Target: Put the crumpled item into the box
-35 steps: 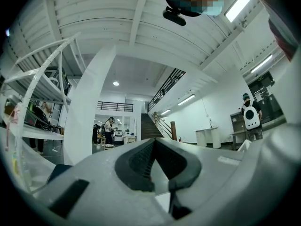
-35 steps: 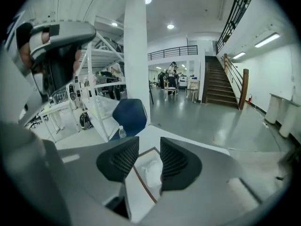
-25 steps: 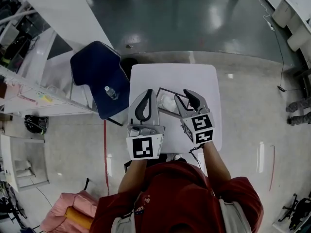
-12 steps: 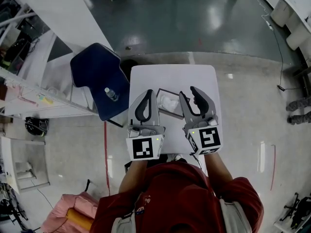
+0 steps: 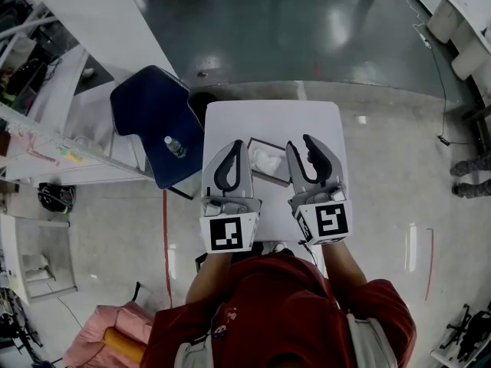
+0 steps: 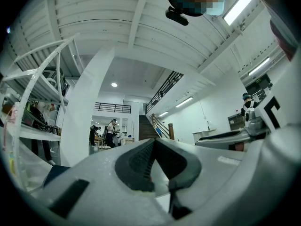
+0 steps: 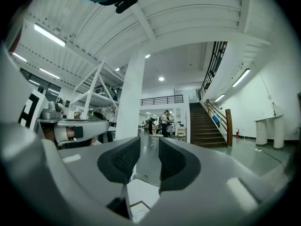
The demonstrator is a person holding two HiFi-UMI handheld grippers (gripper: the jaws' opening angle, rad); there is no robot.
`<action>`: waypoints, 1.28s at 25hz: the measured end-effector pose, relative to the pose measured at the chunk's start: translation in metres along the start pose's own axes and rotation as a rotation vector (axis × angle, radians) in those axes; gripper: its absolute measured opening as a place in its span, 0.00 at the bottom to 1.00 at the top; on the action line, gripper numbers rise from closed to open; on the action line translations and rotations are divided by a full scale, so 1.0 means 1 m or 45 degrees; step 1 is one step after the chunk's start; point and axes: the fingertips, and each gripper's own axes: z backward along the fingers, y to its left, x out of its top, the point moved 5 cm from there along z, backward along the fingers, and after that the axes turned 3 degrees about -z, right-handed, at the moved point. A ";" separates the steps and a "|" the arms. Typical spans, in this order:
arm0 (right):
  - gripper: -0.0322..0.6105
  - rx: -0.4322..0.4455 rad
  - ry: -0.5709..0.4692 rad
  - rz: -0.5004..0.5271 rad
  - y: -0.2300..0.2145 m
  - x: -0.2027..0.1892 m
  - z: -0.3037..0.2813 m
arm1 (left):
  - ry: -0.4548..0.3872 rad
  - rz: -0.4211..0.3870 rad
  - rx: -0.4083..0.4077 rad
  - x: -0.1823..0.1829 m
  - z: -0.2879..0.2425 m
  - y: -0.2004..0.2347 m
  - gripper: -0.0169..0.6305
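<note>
Crumpled item (image 5: 266, 159): white lump, long axis unclear, inside box (image 5: 269, 178) on table (image 5: 268, 121) | lies between both claws | left gripper (image 5: 240, 145): jaws together, empty | right gripper (image 5: 301, 142): jaws apart, just been closing, nothing between

The box (image 5: 268, 143) is set on the table (image 5: 272, 117) — with the crumpled item (image 5: 267, 161) seen inside it — and a chair (image 5: 146, 110) (a bottle (image 5: 174, 146) laid on its seat) is placed left of the table.
</note>
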 end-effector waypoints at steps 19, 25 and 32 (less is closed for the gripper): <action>0.07 0.062 0.042 0.027 0.017 -0.001 -0.004 | 0.028 -0.011 -0.010 -0.002 0.004 0.010 0.03; 0.05 0.085 0.038 0.038 0.021 -0.001 -0.009 | 0.008 -0.022 -0.022 -0.002 -0.001 0.024 0.03; 0.05 0.104 0.062 0.035 0.023 -0.011 -0.005 | -0.010 -0.019 -0.015 -0.006 0.002 0.022 0.03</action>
